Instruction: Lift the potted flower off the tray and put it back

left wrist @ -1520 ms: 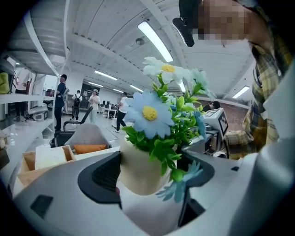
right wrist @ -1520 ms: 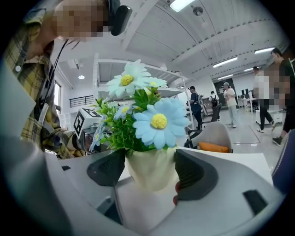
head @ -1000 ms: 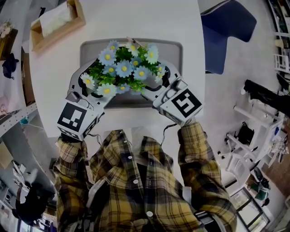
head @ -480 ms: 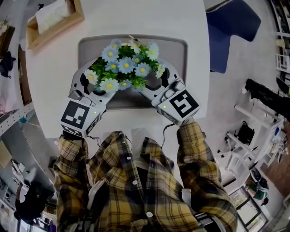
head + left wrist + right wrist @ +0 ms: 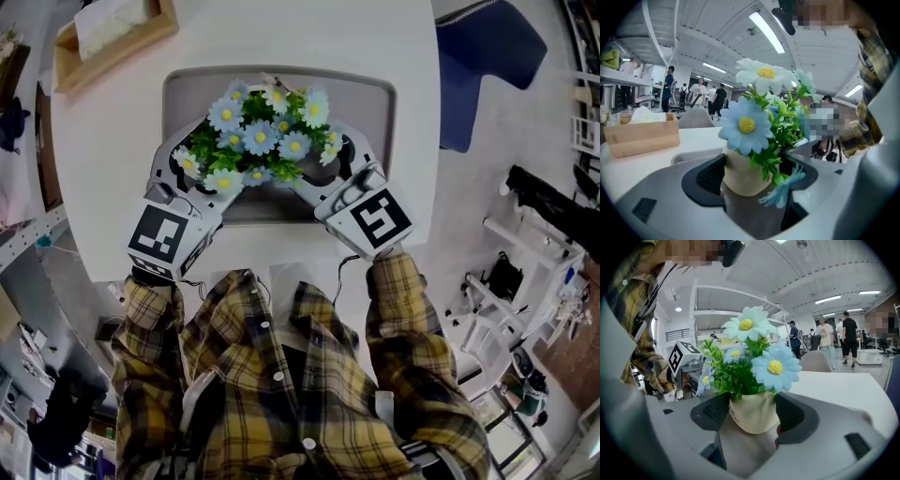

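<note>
Clasping potted flower point(image 5: 261, 136), right tongs point(image 5: 752, 420) just closed tighter.

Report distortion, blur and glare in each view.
Head view: evenly lit, potted flower sharp, edges bent. Left gripper view: strong fisheye, dark corners, bright ceiling strip light, nearest drooping petals soft. Right gripper view: same fisheye, pot sharp.

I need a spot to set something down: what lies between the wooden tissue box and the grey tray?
Nothing but a narrow strip of bare white table, seen in the head view; the wooden tissue box and grey tray stand apart.
</note>
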Available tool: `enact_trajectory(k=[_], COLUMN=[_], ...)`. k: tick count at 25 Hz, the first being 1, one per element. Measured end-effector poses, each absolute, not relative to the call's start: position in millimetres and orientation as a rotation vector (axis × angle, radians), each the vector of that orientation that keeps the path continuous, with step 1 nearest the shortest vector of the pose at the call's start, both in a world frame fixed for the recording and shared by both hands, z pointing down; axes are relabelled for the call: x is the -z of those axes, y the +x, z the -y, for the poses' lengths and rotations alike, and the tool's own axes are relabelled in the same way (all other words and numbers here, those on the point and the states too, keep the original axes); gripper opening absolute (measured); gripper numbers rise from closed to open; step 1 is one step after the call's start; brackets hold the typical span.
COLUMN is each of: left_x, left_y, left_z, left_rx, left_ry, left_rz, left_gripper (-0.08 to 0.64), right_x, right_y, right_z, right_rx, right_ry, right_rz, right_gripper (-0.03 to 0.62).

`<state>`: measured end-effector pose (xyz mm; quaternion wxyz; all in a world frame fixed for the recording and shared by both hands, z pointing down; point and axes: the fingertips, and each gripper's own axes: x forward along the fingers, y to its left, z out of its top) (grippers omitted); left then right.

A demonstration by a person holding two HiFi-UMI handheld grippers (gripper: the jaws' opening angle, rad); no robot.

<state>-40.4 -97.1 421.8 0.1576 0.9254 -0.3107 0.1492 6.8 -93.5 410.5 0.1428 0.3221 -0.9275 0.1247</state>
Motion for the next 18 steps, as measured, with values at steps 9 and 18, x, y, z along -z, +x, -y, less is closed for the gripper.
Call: enact_trajectory(k=[9, 18], left_x=[-426.4, -423.9], left_y=[-40.9, -49.8], left_z=[97.3, 90.5], left_rx=[-0.432, -0.427], left_ry=[2.637, 2.569], left_rz=[0.884, 0.893], left_gripper=[0.365, 0.365], right_x=[-416.4, -421.3], right_y=[7.4, 17.5], right_z=[93.8, 88.9], right_rx=[-0.379, -0.443], right_ry=[0.924, 0.935], right_rz=[2.656, 2.594], right_gripper=[0.308, 0.308])
